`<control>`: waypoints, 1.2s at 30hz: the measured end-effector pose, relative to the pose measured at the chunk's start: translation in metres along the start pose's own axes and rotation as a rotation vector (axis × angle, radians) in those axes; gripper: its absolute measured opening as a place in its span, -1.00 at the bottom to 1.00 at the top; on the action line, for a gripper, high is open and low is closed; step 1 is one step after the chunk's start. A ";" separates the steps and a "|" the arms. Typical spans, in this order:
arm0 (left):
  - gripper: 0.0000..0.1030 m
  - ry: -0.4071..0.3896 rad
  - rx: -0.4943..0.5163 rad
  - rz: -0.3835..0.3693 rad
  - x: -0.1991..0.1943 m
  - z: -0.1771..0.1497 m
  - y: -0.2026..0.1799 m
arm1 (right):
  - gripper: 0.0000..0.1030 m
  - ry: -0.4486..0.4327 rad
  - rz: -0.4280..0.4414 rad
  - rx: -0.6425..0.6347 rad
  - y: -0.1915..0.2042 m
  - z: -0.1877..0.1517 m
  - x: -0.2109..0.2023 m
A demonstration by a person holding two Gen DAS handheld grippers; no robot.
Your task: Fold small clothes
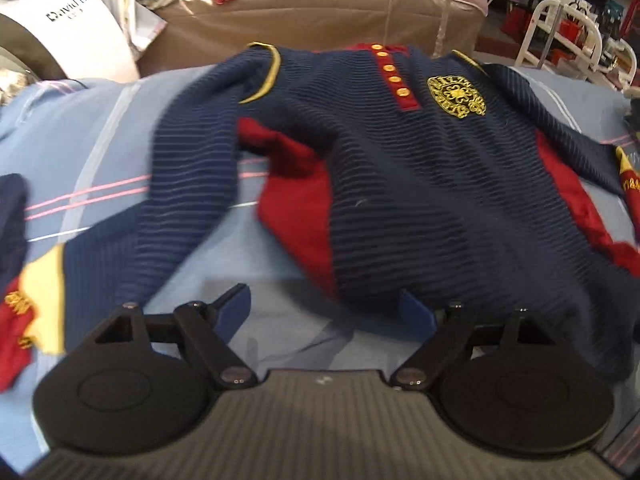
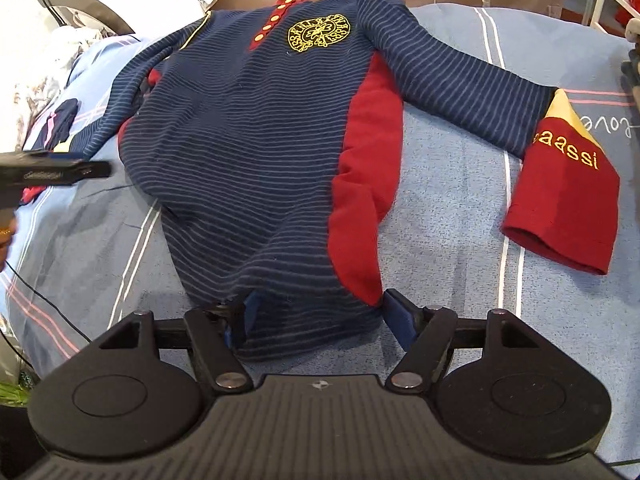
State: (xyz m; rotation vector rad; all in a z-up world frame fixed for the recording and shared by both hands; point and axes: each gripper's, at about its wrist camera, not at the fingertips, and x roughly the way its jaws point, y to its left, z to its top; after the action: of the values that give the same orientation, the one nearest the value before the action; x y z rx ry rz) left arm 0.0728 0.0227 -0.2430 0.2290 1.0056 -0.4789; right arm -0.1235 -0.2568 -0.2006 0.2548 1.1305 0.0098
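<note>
A navy striped sweater (image 1: pixel 420 184) with red side panels, a gold crest and a red button placket lies face up on a light blue striped sheet (image 1: pixel 80 140). My left gripper (image 1: pixel 326 314) stands open just before the hem, with only sheet between its blue pads (image 1: pixel 236 312); the hem's edge touches the right one. One sleeve bends down to a red and yellow cuff (image 1: pixel 28 312) at the left. In the right wrist view, my right gripper (image 2: pixel 320 318) is open wide astride the sweater (image 2: pixel 248 152) hem, fabric lying between its fingers. The other sleeve ends in a red cuff (image 2: pixel 560 200) at the right.
The left gripper's black body (image 2: pixel 60 170) juts in at the left edge of the right wrist view. A white bag (image 1: pixel 76 32) and a brown cushioned seat (image 1: pixel 320 16) with a red jacket stand behind the sheet. A white rack (image 1: pixel 560 40) is at the far right. A thin cable (image 2: pixel 48 300) crosses the sheet (image 2: pixel 460 240).
</note>
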 end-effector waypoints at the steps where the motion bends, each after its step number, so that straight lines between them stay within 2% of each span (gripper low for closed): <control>1: 0.53 0.003 -0.006 -0.021 0.009 0.004 -0.002 | 1.00 0.001 0.001 0.001 0.000 0.001 0.000; 2: 0.20 0.014 -0.016 -0.057 0.017 0.005 -0.002 | 1.00 0.004 0.001 0.004 -0.001 0.001 0.001; 4: -0.33 0.052 -0.065 -0.151 0.025 0.013 -0.003 | 1.00 0.015 0.006 0.009 -0.002 0.000 0.001; 5: -0.51 0.075 -0.073 -0.173 0.028 0.015 -0.003 | 0.95 0.022 0.001 0.006 -0.002 -0.001 0.002; 6: -0.63 0.081 -0.065 -0.178 0.029 0.020 -0.004 | 0.73 0.027 -0.002 0.006 -0.003 -0.002 0.002; 7: -0.73 0.089 -0.067 -0.182 0.030 0.027 -0.005 | 0.43 0.028 0.004 0.015 -0.004 -0.004 0.002; 8: -0.75 0.094 -0.086 -0.196 0.031 0.036 -0.004 | 0.24 0.024 0.010 0.031 -0.007 -0.005 0.002; 10: -0.79 0.066 -0.108 -0.226 0.030 0.063 -0.006 | -0.62 0.017 0.012 0.071 -0.011 -0.004 0.000; 13: -0.80 -0.026 -0.067 -0.265 0.033 0.117 -0.023 | -0.76 -0.037 0.014 0.114 -0.015 0.005 -0.007; 16: -0.79 -0.072 -0.028 -0.264 0.051 0.164 -0.042 | -0.81 -0.112 0.001 0.191 -0.025 0.023 -0.014; 17: -0.63 -0.093 -0.025 -0.258 0.056 0.174 -0.045 | -0.81 -0.132 -0.006 0.224 -0.030 0.031 -0.014; 18: -0.42 -0.099 -0.022 -0.251 0.062 0.179 -0.045 | -0.80 -0.145 -0.022 0.257 -0.036 0.038 -0.013; 19: 0.16 -0.080 -0.021 -0.233 0.067 0.183 -0.045 | -0.72 -0.149 -0.047 0.291 -0.042 0.044 -0.009; 20: 0.51 -0.057 -0.024 -0.200 0.068 0.185 -0.044 | -0.63 -0.148 -0.076 0.325 -0.048 0.049 -0.003; 21: 0.59 -0.047 -0.023 -0.180 0.068 0.185 -0.041 | -0.38 -0.148 -0.105 0.347 -0.053 0.052 0.002; 22: 0.60 -0.050 -0.018 -0.175 0.064 0.181 -0.036 | -0.26 -0.148 -0.134 0.362 -0.058 0.055 0.006; 24: 0.64 -0.066 -0.009 -0.160 0.053 0.166 -0.026 | -0.20 -0.121 -0.145 0.389 -0.064 0.057 0.014; 26: 0.94 -0.063 -0.009 -0.147 0.040 0.149 -0.013 | -0.16 -0.114 -0.121 0.416 -0.067 0.054 0.015; 27: 0.95 -0.066 -0.014 -0.149 0.035 0.140 -0.008 | -0.09 -0.119 -0.118 0.428 -0.067 0.053 0.013; 29: 0.95 -0.057 -0.040 -0.153 0.026 0.120 0.005 | 0.36 -0.133 -0.114 0.489 -0.069 0.046 0.006; 30: 0.95 -0.041 -0.051 -0.159 0.025 0.113 0.010 | 0.84 -0.143 -0.104 0.523 -0.070 0.044 0.001; 31: 0.95 -0.032 -0.054 -0.160 0.023 0.107 0.013 | 1.00 -0.153 -0.092 0.555 -0.071 0.040 -0.002; 34: 0.94 -0.060 0.020 -0.144 0.028 0.097 0.011 | 1.00 -0.147 -0.068 0.563 -0.070 0.037 -0.009; 36: 0.81 -0.105 0.118 -0.152 0.031 0.097 0.002 | 1.00 -0.128 -0.078 0.518 -0.065 0.039 -0.009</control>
State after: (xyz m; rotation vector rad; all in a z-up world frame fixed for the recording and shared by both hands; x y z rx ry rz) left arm 0.1604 -0.0231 -0.2182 0.2312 0.8969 -0.6829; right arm -0.1000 -0.3285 -0.1906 0.6626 1.0000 -0.3673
